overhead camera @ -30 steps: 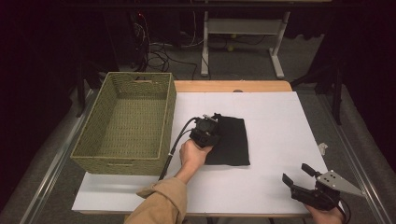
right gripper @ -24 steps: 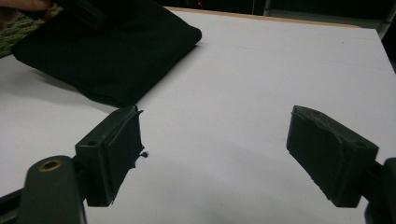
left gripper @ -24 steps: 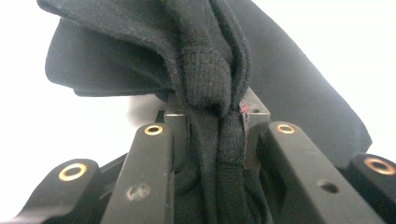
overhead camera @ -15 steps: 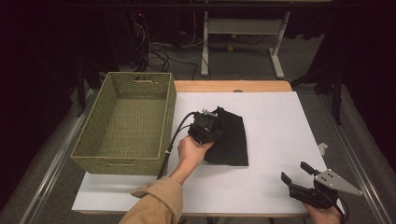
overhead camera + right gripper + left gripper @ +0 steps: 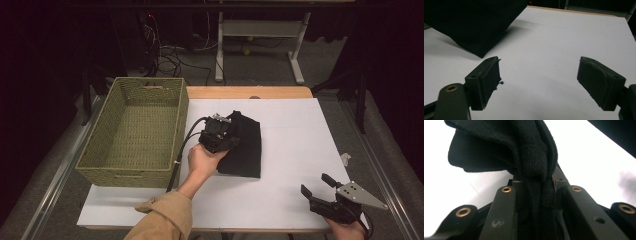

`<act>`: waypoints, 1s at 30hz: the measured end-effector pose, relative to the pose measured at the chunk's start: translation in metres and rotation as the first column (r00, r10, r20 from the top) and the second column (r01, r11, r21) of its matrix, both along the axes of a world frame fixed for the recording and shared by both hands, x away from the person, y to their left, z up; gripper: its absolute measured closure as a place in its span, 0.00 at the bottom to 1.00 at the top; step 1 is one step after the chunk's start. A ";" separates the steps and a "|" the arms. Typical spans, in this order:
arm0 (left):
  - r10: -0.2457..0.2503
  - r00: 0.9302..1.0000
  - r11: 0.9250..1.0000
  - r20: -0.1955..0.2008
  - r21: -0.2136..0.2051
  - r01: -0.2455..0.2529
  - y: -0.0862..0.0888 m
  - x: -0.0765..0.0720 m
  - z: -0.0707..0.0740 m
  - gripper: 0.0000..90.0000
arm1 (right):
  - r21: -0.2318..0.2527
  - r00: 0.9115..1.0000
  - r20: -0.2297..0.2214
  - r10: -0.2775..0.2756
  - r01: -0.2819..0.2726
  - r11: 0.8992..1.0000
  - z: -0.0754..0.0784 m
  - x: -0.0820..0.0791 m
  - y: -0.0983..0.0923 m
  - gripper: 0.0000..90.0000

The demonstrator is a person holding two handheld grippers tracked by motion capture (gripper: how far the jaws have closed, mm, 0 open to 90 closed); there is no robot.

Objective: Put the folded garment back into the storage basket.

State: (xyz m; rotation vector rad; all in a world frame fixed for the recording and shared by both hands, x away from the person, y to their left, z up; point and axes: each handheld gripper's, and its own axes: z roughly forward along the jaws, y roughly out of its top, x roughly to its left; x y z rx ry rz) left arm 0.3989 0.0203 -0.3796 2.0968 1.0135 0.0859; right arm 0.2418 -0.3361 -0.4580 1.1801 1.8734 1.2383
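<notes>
Black knit cloth (image 5: 534, 162), folded, bunched where left gripper (image 5: 226, 136) pinches.

Tan sleeve (image 5: 165, 220), black left gripper (image 5: 218, 134) with black cable (image 5: 184, 150), brass-ringed screw holes

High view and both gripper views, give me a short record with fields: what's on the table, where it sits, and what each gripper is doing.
surface: white table
cloth: black cloth, folded, mid-table, its left edge bunched and raised
basket: woven basket, left of the cloth, nothing seen inside
left gripper: left gripper shut on a fold of the cloth
right gripper: right gripper open, nothing between the jaws, near the table's front right corner
</notes>
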 end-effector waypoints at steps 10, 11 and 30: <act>0.003 1.000 1.000 0.014 -0.015 -0.002 0.013 -0.005 0.014 0.76 | -0.002 1.000 0.002 0.002 -0.002 1.000 0.000 0.000 0.000 0.21; 0.001 1.000 1.000 0.015 -0.016 -0.001 0.013 -0.006 0.015 0.76 | -0.003 1.000 0.002 0.002 -0.002 1.000 0.000 0.000 0.000 0.21; 0.003 0.999 0.999 0.038 -0.042 -0.002 0.039 -0.016 0.036 0.76 | -0.005 1.000 0.007 -0.001 0.001 1.000 0.001 0.000 0.000 0.21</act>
